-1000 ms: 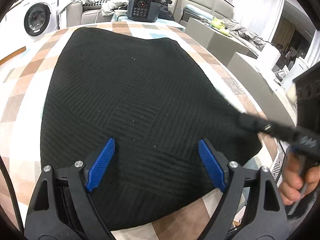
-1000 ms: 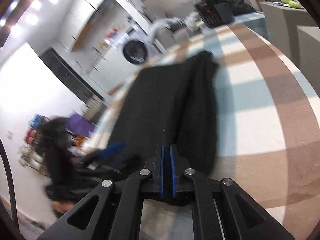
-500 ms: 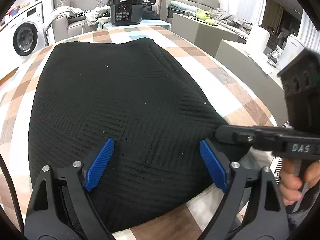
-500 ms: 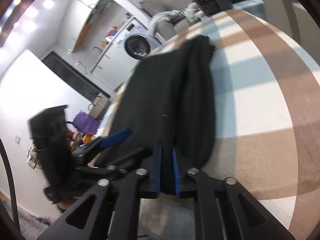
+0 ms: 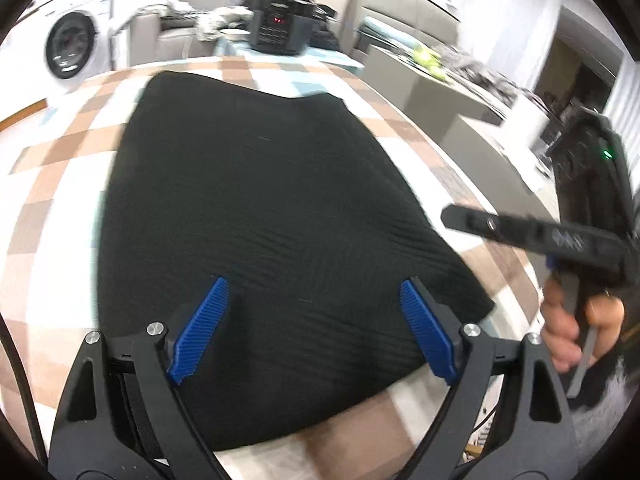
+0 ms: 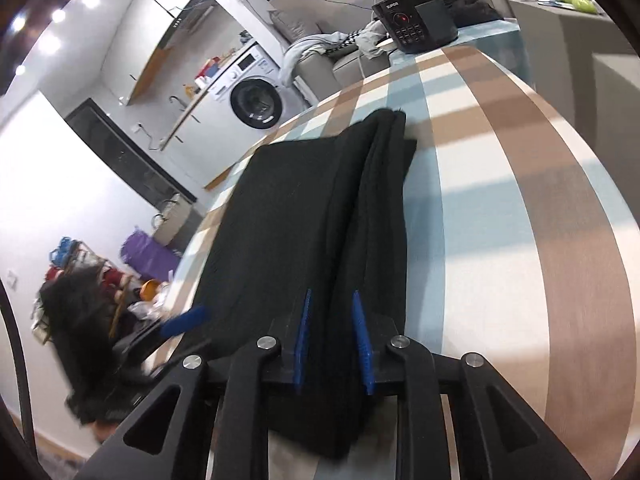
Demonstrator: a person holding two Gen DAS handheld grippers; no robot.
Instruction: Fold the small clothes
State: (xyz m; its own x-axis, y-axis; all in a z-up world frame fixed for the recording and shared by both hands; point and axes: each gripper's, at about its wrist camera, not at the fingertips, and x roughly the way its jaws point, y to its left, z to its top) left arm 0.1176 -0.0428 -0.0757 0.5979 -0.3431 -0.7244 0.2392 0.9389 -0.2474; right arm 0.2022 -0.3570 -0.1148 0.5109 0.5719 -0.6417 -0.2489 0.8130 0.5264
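On a checked brown, white and blue tablecloth [image 5: 60, 152], the left gripper [image 5: 314, 326] hovers with blue pads spread wide over a folded black ribbed knit garment [image 5: 256, 208], while the right gripper [image 6: 332, 336] opens at the garment's edge, cloth between its jaws.

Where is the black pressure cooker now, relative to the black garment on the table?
The pressure cooker stands beyond the far end of the black garment, near the sofa; in the right wrist view it is at the upper right.
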